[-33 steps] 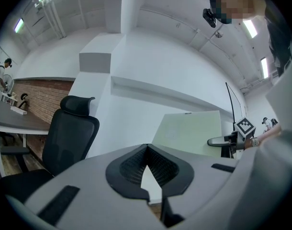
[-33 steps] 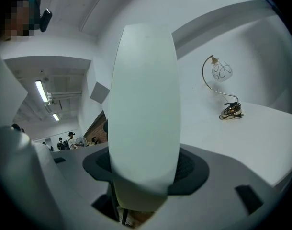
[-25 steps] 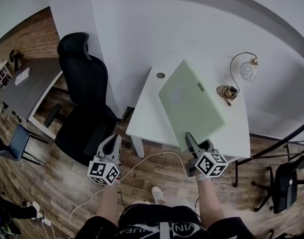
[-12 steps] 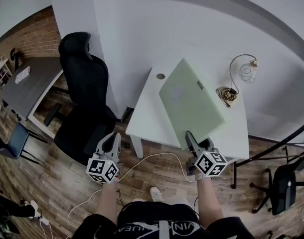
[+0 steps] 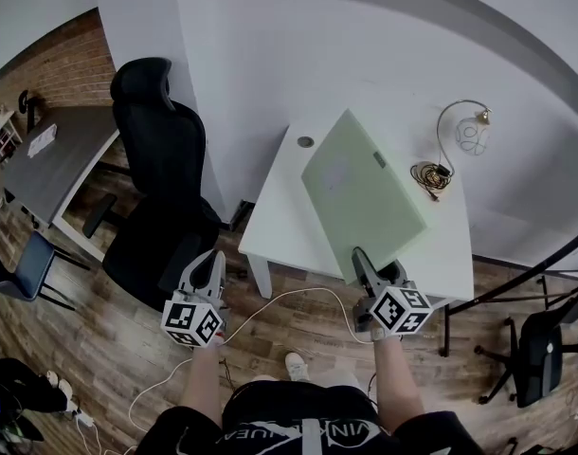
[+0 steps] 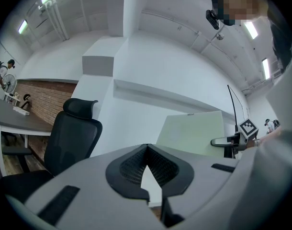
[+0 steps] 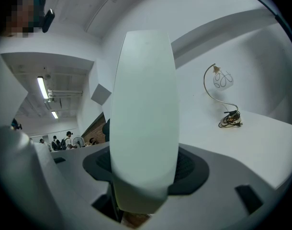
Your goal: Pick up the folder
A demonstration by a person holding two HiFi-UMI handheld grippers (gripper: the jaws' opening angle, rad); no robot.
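Almost nothing has shifted over the last second: both tools keep their places, and the folder stays raised at the same tilt.

At the far left stands a flat grey desk (image 5: 52,164), then a black high-backed office chair (image 5: 161,159) with a mesh-textured back, on a floor of brown wood planks (image 5: 109,349). The left tool (image 5: 216,257) hangs just beside the chair – its grey jaws meet at the tips, with nothing between them. Next comes the white rectangular counter (image 5: 279,226), smooth and matte. Over it slants the pale green folder (image 5: 360,192) – a thick, plain, smooth-faced rectangle with a small tab near its far edge. The right tool (image 5: 374,271) is clamped on the folder's near end. Farther right on the counter lie a coiled cable (image 5: 429,175) and a thin curved-stem metal lamp (image 5: 469,126) with a glass shade.
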